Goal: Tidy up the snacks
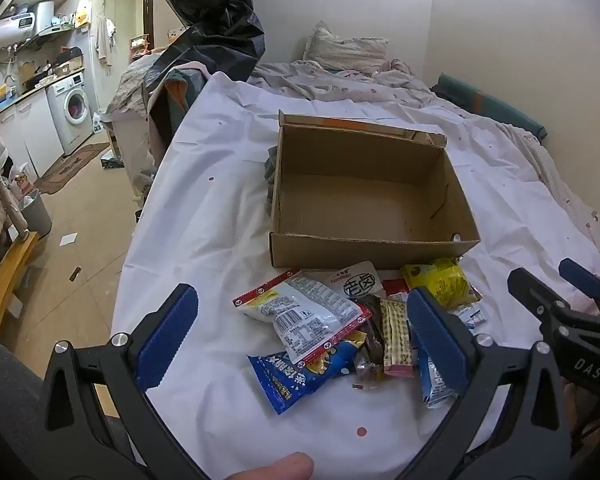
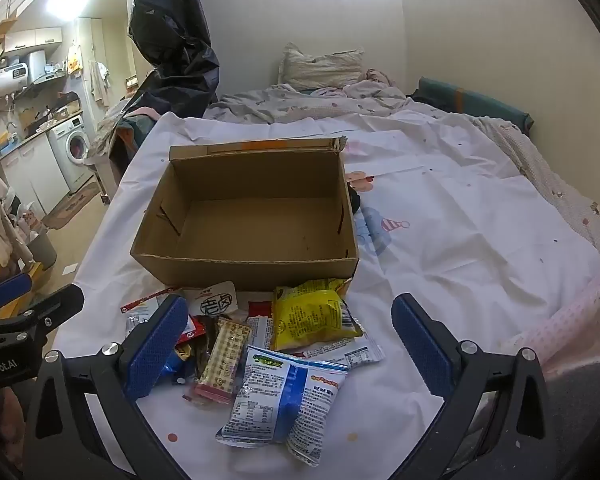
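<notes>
- Left wrist view first: my left gripper (image 1: 300,328) is spread wide with nothing in it, hanging over the left end of the snack pile (image 1: 356,324). The white packet with red edges (image 1: 300,312) sits right between my jaws, long axis running diagonally from upper left to lower right, so it looks like the easy first grab for this hand.
- Just under it the blue packet (image 1: 300,376) lies slanted, one end tucked under the white one.
- Middle of the pile, right wrist view: the checkered bar (image 2: 222,356) runs almost straight away from me toward the cardboard box (image 2: 244,256), which is still empty and sits just behind the snacks.
- Right side: my right gripper (image 2: 296,344) is also fully open and empty. The blue-and-white bag (image 2: 288,400) lies nearest it, the yellow bag (image 2: 312,312) beyond, nearly touching the box wall.
- So I reckon everything goes forward into the box, left hand on the left stuff, right hand on the right.
</notes>
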{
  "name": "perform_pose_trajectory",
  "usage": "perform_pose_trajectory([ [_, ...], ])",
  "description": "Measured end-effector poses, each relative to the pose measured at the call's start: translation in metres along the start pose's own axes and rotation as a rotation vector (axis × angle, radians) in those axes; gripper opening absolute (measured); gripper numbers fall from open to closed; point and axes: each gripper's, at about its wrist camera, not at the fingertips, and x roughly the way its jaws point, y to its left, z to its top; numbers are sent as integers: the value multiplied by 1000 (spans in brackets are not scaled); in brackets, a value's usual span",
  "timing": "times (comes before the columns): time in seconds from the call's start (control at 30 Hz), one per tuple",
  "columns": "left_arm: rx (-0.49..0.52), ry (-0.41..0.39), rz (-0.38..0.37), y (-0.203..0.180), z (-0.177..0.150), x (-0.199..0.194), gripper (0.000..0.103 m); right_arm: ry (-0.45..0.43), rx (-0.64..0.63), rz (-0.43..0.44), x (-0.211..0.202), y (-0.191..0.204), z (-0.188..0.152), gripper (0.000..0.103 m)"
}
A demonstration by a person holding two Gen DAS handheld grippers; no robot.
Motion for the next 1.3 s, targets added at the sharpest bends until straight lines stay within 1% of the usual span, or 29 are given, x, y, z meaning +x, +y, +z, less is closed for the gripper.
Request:
perform_pose_trajectory([
  [0.57, 3, -3, -2, 3, 2, 0, 103, -3, -4, 0, 2, -1, 0, 103],
  [0.63, -1, -3, -2, 1, 4, -4, 103, -5, -5, 1, -1, 1, 2, 103],
  [0.67, 1, -5, -1, 2, 0, -3, 103, -6, -5, -1, 0, 1, 2, 103],
  [1.3, 3, -6, 0, 2, -1, -4, 103, -6, -3, -7, -3, -2, 1, 103],
])
